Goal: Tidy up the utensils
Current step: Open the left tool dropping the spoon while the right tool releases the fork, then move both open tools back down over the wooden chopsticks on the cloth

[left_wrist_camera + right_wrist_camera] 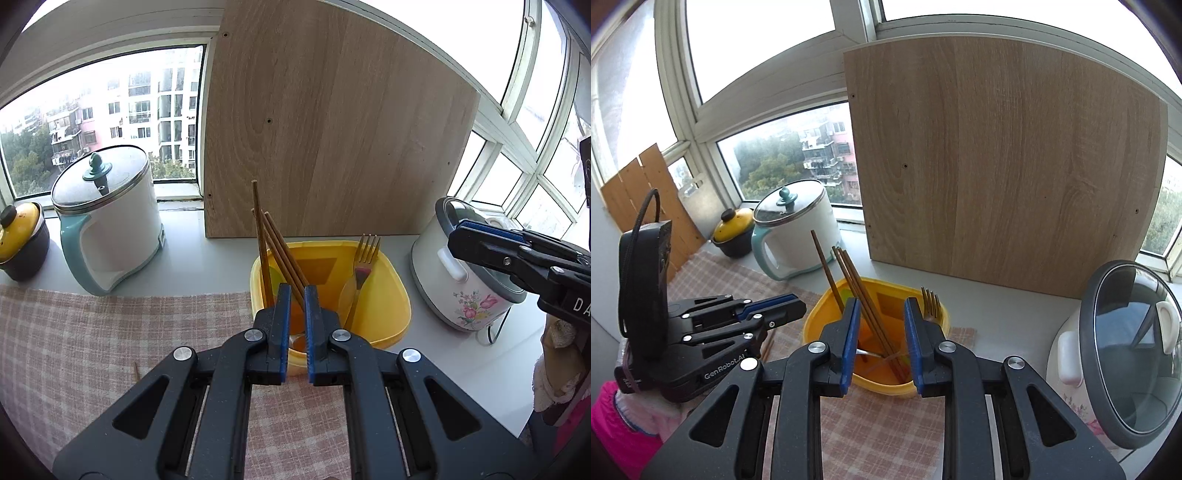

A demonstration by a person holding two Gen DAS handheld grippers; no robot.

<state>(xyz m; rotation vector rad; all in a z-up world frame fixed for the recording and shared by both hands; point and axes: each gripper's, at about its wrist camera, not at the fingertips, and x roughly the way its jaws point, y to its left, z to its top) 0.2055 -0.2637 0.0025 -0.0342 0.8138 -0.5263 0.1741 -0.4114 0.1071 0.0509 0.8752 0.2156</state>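
Note:
A yellow plastic tub (391, 291) (816, 323) stands at the far edge of the checked cloth. In it lean several wooden chopsticks (275, 251) (849, 273), a gold fork (364, 266) (932, 301) and a spoon (345, 291). My left gripper (295, 291) hovers just in front of the tub, its jaws a narrow gap apart and holding nothing. It also shows in the right wrist view (798, 308). My right gripper (881, 306) is open and empty above the tub's near rim. One loose chopstick (768, 347) lies on the cloth under the left gripper.
A white and teal electric pot (107, 221) (798, 236) and a yellow-lidded dark pot (22, 240) (733, 230) stand at the left. A wooden board (332, 129) (1004, 166) leans against the window. A flowered rice cooker (461, 280) (1119, 354) stands at the right.

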